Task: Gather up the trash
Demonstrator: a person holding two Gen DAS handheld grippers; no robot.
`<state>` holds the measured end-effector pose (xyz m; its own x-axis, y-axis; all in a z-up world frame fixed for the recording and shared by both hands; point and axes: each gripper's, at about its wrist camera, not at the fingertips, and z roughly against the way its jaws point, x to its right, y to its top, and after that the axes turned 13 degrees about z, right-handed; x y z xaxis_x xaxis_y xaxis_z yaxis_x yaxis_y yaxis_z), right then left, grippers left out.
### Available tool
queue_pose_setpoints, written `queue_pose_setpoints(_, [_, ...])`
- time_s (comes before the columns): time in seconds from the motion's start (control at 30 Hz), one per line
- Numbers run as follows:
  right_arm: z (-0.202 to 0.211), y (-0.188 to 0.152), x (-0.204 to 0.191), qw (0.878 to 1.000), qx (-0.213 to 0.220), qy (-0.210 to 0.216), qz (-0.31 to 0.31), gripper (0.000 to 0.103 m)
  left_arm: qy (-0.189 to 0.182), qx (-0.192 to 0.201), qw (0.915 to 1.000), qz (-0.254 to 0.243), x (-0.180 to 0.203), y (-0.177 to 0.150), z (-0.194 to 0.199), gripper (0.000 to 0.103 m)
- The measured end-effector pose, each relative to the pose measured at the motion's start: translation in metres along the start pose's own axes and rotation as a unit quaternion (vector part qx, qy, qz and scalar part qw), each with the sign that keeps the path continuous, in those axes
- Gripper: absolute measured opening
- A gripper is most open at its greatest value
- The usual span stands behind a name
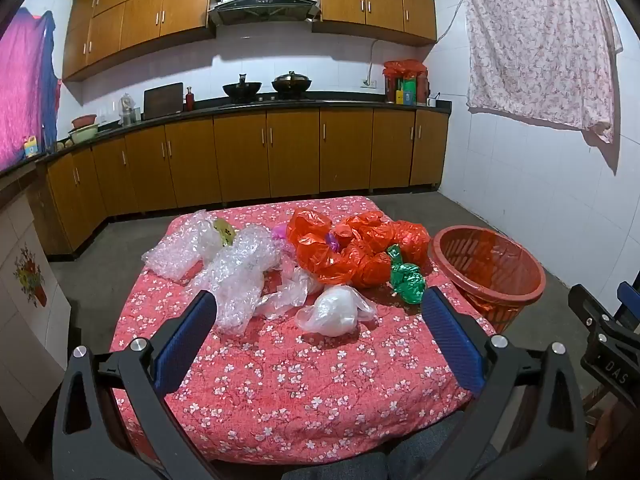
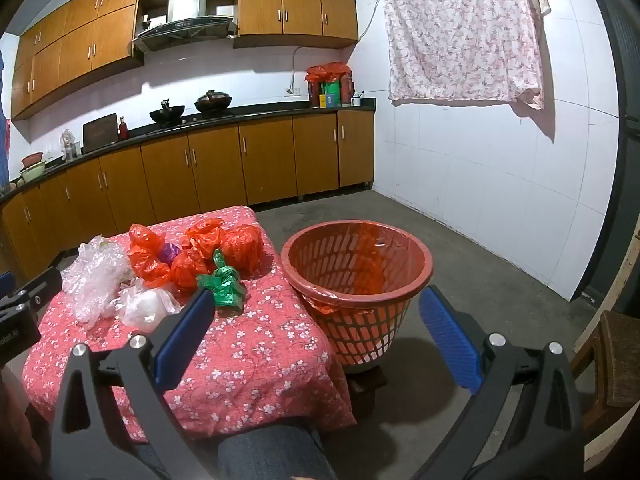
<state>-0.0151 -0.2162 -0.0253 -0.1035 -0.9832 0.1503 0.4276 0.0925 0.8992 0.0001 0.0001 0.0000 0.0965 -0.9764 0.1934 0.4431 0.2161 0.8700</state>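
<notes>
Trash lies on a table with a red flowered cloth [image 1: 304, 380]: clear bubble wrap [image 1: 236, 276], a white plastic bag [image 1: 336, 312], several crumpled red bags [image 1: 352, 252] and a green bag [image 1: 406, 276]. A red basket [image 1: 488, 268] with a red liner stands off the table's right side. My left gripper [image 1: 320, 304] is open and empty, held above the table's near half. My right gripper [image 2: 316, 300] is open and empty, between the table corner and the basket [image 2: 360, 276]. The green bag [image 2: 224, 280], red bags [image 2: 200, 256] and white bag [image 2: 146, 304] lie to its left.
Kitchen cabinets [image 1: 264, 156] and a counter with woks run along the far wall. A flowered sheet [image 1: 540, 40] hangs on the white tiled right wall. A wooden chair [image 2: 612, 356] stands at the right. The floor is bare concrete [image 2: 460, 248].
</notes>
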Motion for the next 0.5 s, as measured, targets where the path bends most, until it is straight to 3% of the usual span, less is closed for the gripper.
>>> queue_pose_setpoints(0.5, [0.0002, 0.0001, 0.0007, 1.0, -0.001, 0.0, 0.0, 0.099, 0.001, -0.001, 1.0, -0.001, 0.0002, 0.0, 0.0, 0.101])
